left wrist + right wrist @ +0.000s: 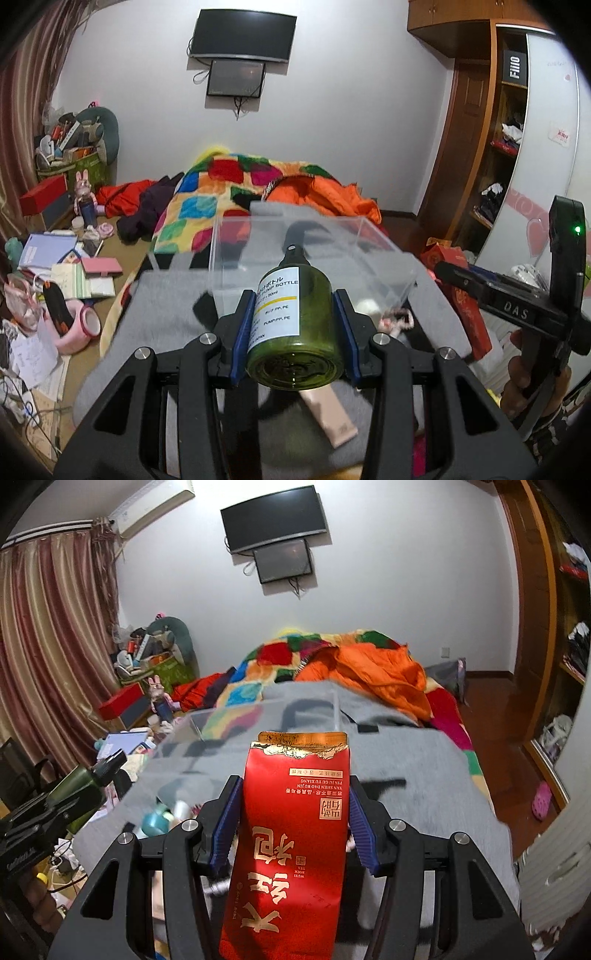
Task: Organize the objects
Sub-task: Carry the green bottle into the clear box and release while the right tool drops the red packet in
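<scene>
My left gripper (pixel 295 314) is shut on a green pump bottle (pixel 295 332) with a white label, its black pump end pointing forward over a clear plastic box (pixel 314 254) on the grey blanket (pixel 166 306). My right gripper (pixel 293 808) is shut on a red tea packet (pixel 291 834) with gold lettering, held above the blanket (pixel 406 760) in front of the same clear box (pixel 266 716). The left gripper with the bottle (pixel 79 786) shows at the left of the right wrist view. The right gripper's body shows at the right of the left wrist view.
A pink tube (pixel 328 417) lies on the blanket under the bottle. Small items (pixel 162 819) lie at the blanket's left edge. A colourful quilt (pixel 229 184) and orange bedding (pixel 380 675) lie behind the box. A cluttered side surface (pixel 55 280) is left; wardrobe shelves (pixel 506 147) right.
</scene>
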A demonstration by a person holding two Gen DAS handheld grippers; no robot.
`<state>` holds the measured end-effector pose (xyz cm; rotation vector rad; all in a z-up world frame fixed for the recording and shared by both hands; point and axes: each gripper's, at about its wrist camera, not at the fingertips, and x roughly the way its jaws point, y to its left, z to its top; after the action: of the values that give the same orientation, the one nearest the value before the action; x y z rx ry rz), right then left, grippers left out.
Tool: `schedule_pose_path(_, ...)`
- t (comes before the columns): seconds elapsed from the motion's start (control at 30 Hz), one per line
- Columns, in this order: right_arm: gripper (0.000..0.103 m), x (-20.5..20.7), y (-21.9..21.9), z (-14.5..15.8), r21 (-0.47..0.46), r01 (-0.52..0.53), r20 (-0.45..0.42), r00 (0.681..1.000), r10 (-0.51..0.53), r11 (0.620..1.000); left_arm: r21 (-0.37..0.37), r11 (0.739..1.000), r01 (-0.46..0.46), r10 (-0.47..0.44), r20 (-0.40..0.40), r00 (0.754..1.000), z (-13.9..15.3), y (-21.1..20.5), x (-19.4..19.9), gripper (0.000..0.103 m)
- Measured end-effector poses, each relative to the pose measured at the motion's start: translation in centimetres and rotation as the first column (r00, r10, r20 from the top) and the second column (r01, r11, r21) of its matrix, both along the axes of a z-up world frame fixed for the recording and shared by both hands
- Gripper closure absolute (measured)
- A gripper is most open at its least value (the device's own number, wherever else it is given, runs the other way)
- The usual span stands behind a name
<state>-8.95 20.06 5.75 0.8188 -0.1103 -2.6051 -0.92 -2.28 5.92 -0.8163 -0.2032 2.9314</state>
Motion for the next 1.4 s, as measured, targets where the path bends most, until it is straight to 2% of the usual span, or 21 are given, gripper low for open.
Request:
schedule_pose_path(0.23, 0.052, -1.8, -1.4, 1.0, -0.005, -0.029, -0.016, 0.999, 0.029, 1.000, -0.053, 0.998, -0.013, 0.012, -0.015, 1.000, 1.5, -0.2, -3.0, 0.062)
schedule_pose_path(0.33, 0.052, -2.9, -2.1, 0.9, -0.012, -0.046, 0.012, 0.999, 0.047, 0.999, -0.079, 0.997, -0.025, 0.024, -0.007, 1.000, 1.2, 0.0, -4.8, 0.062)
schedule_pose_path(0.6, 0.052, -5.4, -4.1, 0.6, 0.018, -0.059, 0.027, 0.998, 0.058, 0.998, -0.083, 0.997, 0.001, 0.004, 0.060, 0.998, -0.5, 0.9, -9.5, 0.062)
schedule_pose_path(0.87, 0.052, -8.9, -5.2, 0.4, 0.053, -0.059, 0.050, 0.997, 0.056, 0.997, -0.068, 0.998, 0.010, -0.004, 0.094, 0.996, -1.1, 0.8, -12.5, 0.062)
schedule_pose_path(1.03, 0.052, -10.7, -6.2, 0.2, 0.106, -0.067, 0.055, 0.997, 0.061, 0.992, -0.071, 0.997, 0.007, 0.001, 0.115, 0.993, -1.5, 0.6, -14.2, 0.062)
schedule_pose_path(1.13, 0.052, -11.8, -7.0, -0.4, 0.131, -0.100, 0.095, 0.992, 0.088, 0.986, -0.070, 0.997, 0.032, -0.022, 0.142, 0.990, -2.0, 0.7, -15.0, 0.062)
schedule_pose_path(1.4, 0.052, -14.1, -7.8, -3.1, 0.195, -0.159, 0.207, 0.971, 0.118, 0.968, -0.130, 0.990, 0.059, -0.030, 0.216, 0.976, -4.4, 1.8, -16.6, 0.062)
